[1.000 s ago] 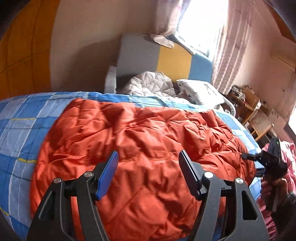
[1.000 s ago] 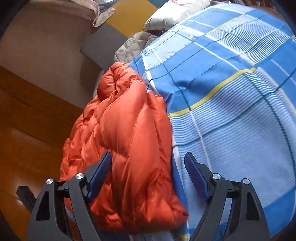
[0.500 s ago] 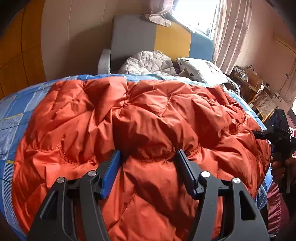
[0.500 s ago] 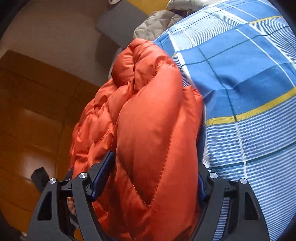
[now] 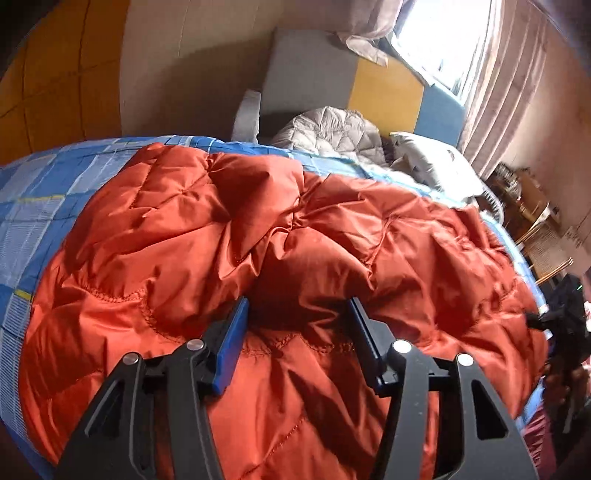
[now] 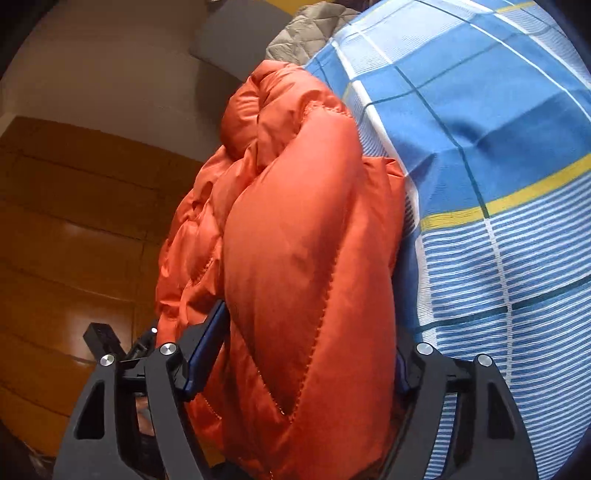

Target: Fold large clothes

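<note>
1. A blue plaid bedsheet with white stripes and yellow lines (image 6: 498, 155) covers the bed.
2. A grey quilted padded blanket (image 5: 328, 134) lies bunched at the head of the bed.
3. A white pillow (image 5: 432, 168) rests just beside the blanket.
4. A padded headboard in grey, yellow and blue panels (image 5: 384, 88) stands behind both.
5. Pale pinkish curtains (image 5: 506, 74) hang by a bright window (image 5: 443, 33).
6. Glossy orange-brown wooden wall panels (image 6: 74, 229) line the side wall.
7. Wooden furniture (image 5: 532, 206) stands below the curtains, blurred.
</note>
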